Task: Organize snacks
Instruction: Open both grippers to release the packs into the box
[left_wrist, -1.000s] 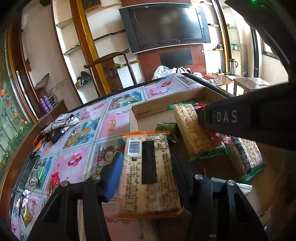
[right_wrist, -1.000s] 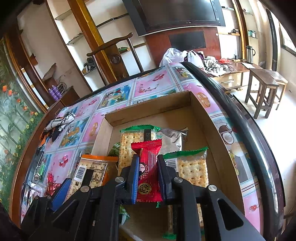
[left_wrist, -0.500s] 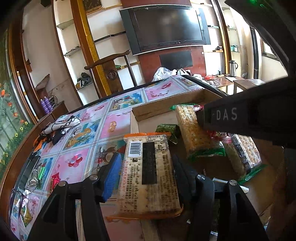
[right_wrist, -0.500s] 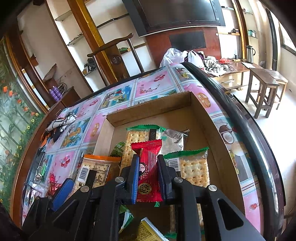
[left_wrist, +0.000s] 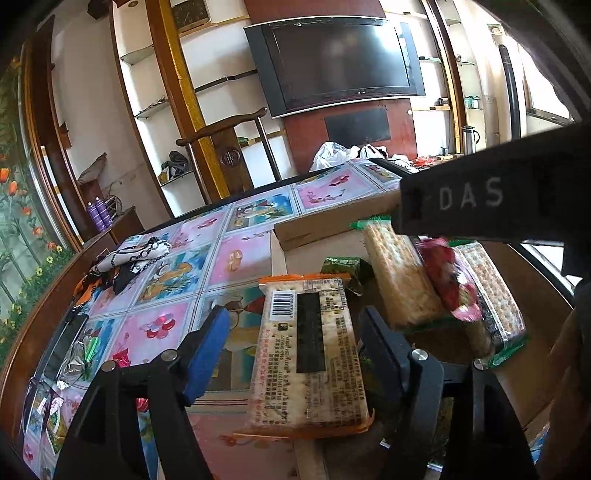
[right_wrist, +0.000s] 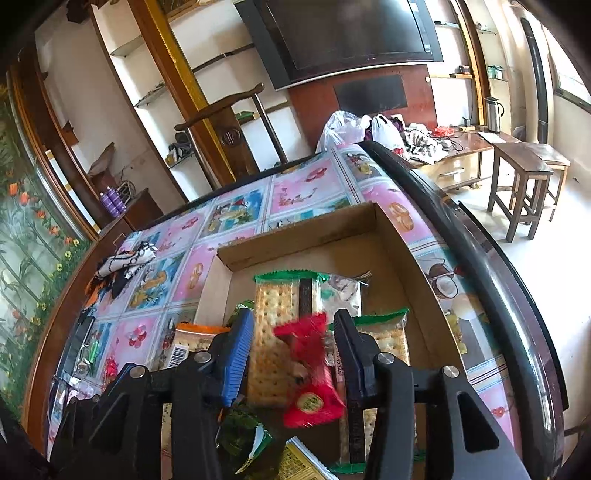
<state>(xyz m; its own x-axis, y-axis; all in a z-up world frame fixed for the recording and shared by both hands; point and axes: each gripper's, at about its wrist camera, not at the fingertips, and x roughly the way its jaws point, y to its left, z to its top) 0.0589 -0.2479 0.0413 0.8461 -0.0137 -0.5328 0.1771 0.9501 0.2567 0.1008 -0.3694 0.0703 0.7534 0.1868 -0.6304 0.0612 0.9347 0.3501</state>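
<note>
While both grippers hung over the cardboard box (right_wrist: 402, 254), the right gripper (right_wrist: 291, 358) was opening around a blurred red snack packet (right_wrist: 310, 384) above the crackers inside, and the left gripper (left_wrist: 295, 343) was opening, pads clear of an orange-edged cracker pack (left_wrist: 308, 354) at the box's near-left corner.

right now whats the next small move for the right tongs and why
Probably lift the right tongs straight up and clear. Their jaws are opening and the red snack packet between them looks blurred and tilted, seemingly dropping onto the cracker packs inside the cardboard box, so nothing is left to hold.
</note>
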